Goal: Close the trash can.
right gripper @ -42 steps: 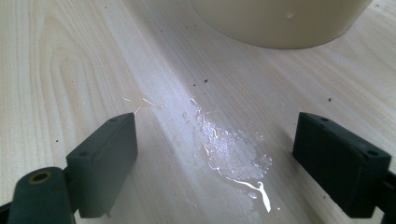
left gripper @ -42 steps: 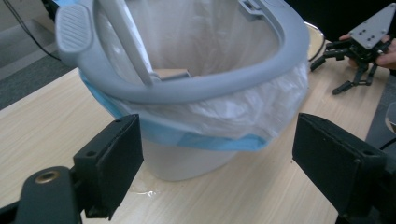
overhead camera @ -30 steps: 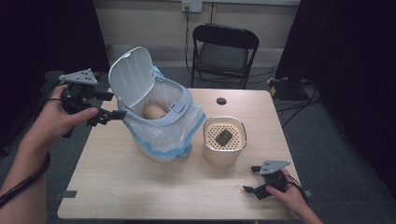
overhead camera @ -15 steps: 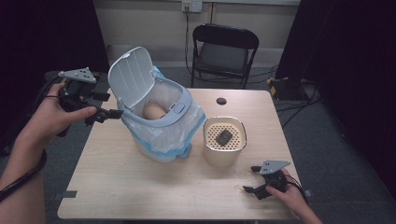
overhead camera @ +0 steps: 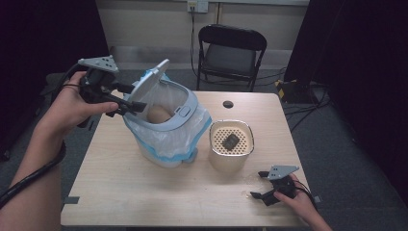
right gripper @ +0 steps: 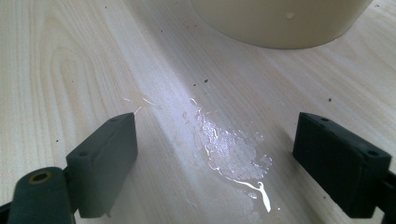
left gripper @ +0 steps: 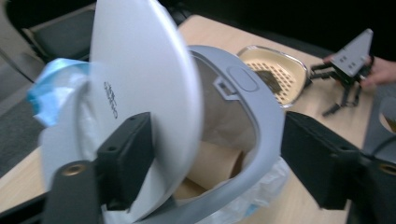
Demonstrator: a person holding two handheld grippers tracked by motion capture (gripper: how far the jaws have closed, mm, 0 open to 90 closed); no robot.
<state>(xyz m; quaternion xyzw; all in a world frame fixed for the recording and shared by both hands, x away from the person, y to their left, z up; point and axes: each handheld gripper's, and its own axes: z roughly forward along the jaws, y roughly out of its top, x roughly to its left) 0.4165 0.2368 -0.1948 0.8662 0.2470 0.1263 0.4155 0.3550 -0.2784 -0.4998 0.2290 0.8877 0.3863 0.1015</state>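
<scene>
The bin (overhead camera: 166,126) stands left of centre on the tabletop (overhead camera: 120,187), its lid (overhead camera: 146,89) tilted over the opening. The left claw (overhead camera: 131,98) at upper left has just been closing, jaws astride lid and rim, apparently not clamped. The left gripper view shows brown paper (left gripper: 212,165) inside. The right gripper view shows a wet patch (right gripper: 233,151) between the right claw's (overhead camera: 256,185) released jaws at lower right, just beside the tabletop's front edge. Bare tabletop spans the lower left.

High view overhead — both gripper views close on table (overhead camera: 144,192).
</scene>
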